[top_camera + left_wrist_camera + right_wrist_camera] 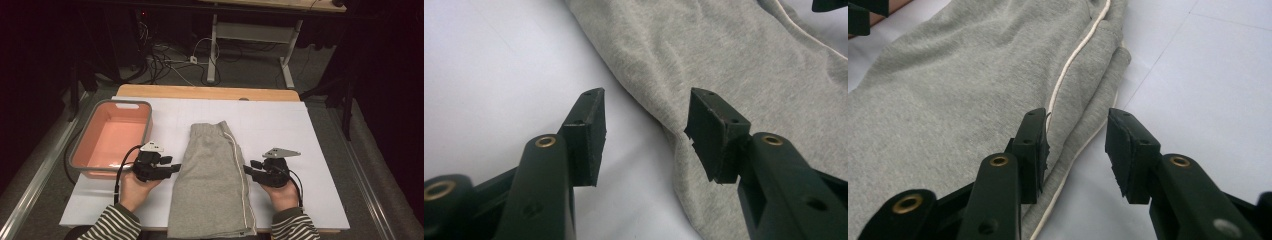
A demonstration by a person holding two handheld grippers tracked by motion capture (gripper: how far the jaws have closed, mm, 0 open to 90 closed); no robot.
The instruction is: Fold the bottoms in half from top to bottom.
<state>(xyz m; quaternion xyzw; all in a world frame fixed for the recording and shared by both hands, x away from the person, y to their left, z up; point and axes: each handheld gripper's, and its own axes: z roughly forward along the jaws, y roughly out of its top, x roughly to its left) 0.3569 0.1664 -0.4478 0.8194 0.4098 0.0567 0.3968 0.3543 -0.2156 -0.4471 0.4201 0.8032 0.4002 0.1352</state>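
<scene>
A grey folded garment [215, 175] with a white piping stripe along its right side lies lengthwise on the white sheet [285, 125], waistband at the far end. My left gripper [176, 167] sits at the garment's left edge. In the left gripper view the left gripper [646, 100] is open, and the cloth's edge [659, 125] runs between the jaws without being pinched. My right gripper [248, 170] sits at the garment's right edge. In the right gripper view the right gripper [1075, 120] is open over the piped hem [1073, 145], with its left pad close to the cloth.
A pink basin with a grey rim [125, 102] stands at the table's left, just beyond my left hand. The white sheet covers the wooden table [200, 92]. Cables and desk legs [212, 50] are on the floor behind the table.
</scene>
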